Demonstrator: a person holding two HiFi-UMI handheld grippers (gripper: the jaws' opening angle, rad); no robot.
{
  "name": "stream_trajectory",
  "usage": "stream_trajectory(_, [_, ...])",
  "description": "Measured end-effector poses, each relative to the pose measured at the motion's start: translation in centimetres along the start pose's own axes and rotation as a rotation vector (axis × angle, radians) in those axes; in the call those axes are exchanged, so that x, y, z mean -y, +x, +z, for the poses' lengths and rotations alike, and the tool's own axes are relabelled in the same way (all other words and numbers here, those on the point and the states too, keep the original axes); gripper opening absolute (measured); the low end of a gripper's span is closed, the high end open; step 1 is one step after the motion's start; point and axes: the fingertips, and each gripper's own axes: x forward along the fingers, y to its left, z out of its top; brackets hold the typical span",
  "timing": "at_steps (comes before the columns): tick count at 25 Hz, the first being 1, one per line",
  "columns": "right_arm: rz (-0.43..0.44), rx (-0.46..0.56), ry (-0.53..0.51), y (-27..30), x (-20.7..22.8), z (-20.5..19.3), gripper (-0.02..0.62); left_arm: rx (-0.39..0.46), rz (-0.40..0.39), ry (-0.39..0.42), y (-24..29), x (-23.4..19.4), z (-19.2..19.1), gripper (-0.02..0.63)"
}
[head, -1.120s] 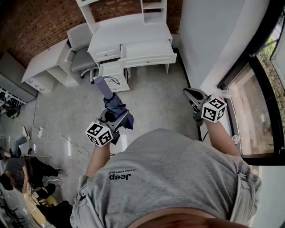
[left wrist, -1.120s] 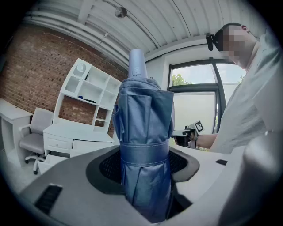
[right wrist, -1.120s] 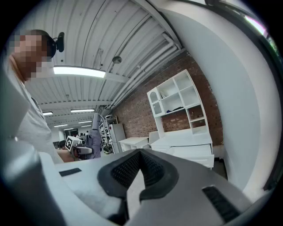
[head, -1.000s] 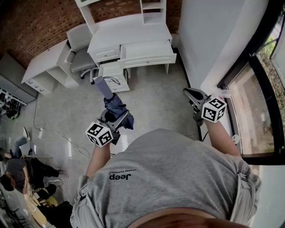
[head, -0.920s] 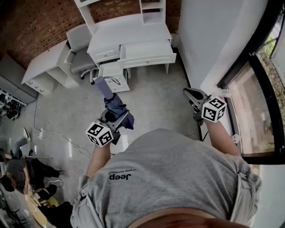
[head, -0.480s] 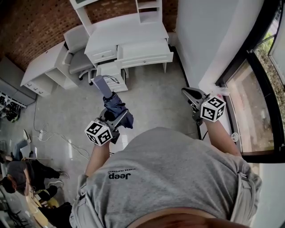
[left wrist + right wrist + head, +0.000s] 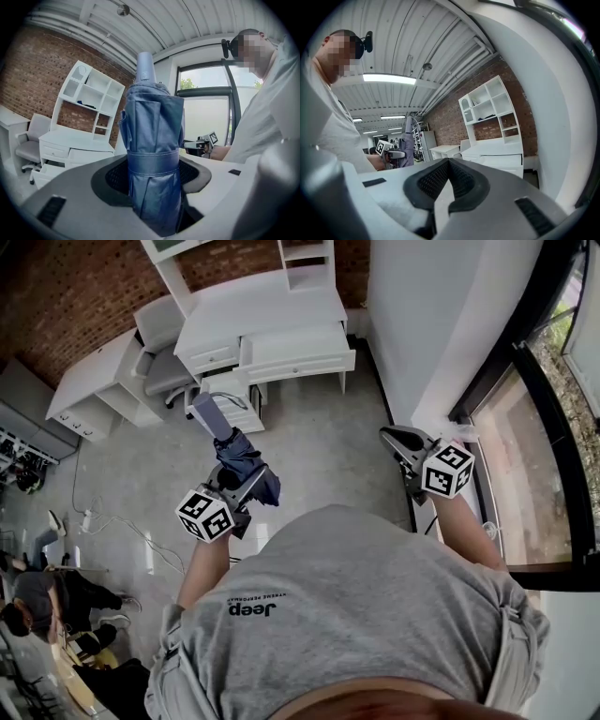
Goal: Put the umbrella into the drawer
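Umbrella clamped in left gripper shows its strap only in that view; right gripper closed.

At far wall: desk; drawer stands out from its front. Left of desk: chair; left of chair: cabinet. Before desk: umbrella in left gripper. Well apart, beside window: right gripper.

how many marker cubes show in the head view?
2. The left cube sits on the left hand-held gripper, which clamps the umbrella; the right cube sits on the right hand-held gripper, by the window. None look hidden.
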Motion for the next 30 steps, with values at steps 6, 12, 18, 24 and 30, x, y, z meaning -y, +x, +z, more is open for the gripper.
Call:
stream_trajectory(6, [0.017,-0.004,-0.002,-3.3,1.5,-0.6,0.008,0.012,0.012,-0.037,1.9,2.7,-0.5,0.265])
stream_trajectory(12, [0.022,0.009,0.028,-4.8,3.0,-1.4,0.008,-0.004,0.018,-0.033,3.3,4.2,-0.9,0.265])
stream_trajectory(18, [0.034,-0.010,0.019,-4.3,3.2,-1.7,0.008,-0.009,0.015,-0.030,4.1,3.6,-1.0,0.265])
stream_trajectory(24, [0.014,-0.021,0.010,-2.6,4.4,-1.4,0.008,-0.015,-0.011,-0.040,5.4,1.2,-1.2,0.265])
stream_trajectory(30, [-0.014,-0.044,0.001,2.3,5.6,-0.7,0.008,-0.003,-0.046,-0.045,6.4,-4.1,-0.2,0.265])
